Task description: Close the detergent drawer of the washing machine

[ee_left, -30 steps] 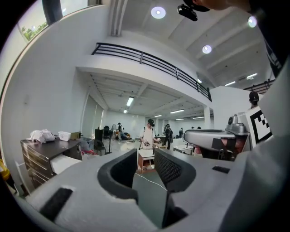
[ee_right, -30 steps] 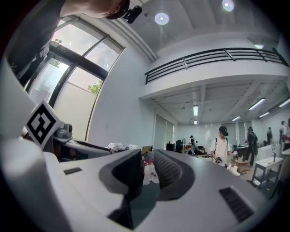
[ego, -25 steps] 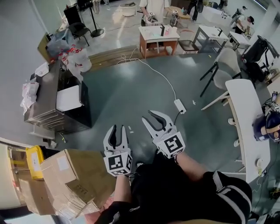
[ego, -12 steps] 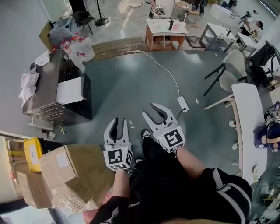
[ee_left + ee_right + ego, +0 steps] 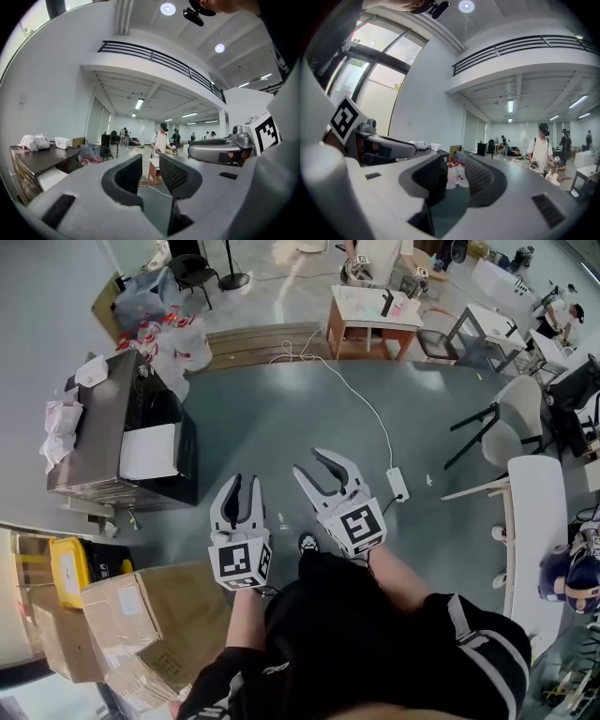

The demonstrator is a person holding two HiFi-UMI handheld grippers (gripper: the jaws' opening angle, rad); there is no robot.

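Observation:
A dark machine-like unit (image 5: 164,451) with a white panel stands at the left beside a steel counter (image 5: 89,442); no drawer can be made out on it. My left gripper (image 5: 242,486) hangs over the floor well short of the unit, open and holding nothing. My right gripper (image 5: 314,465) is beside it; its jaws have just been opening and nothing lies between them. In the left gripper view the left gripper (image 5: 151,166) frames only distant room, and the counter (image 5: 37,161) sits far left. In the right gripper view the right gripper (image 5: 454,176) also shows an empty gap.
Cardboard boxes (image 5: 141,615) and a yellow box (image 5: 70,573) lie at the lower left. A power strip (image 5: 397,486) with a white cable crosses the floor. A wooden table (image 5: 370,315), chairs (image 5: 497,432) and a white table (image 5: 534,521) stand further off. People (image 5: 161,140) stand at the far tables.
The person has walked on across the floor, carrying both grippers along. The right gripper's jaws stand wider than before. Nothing has been taken hold of.

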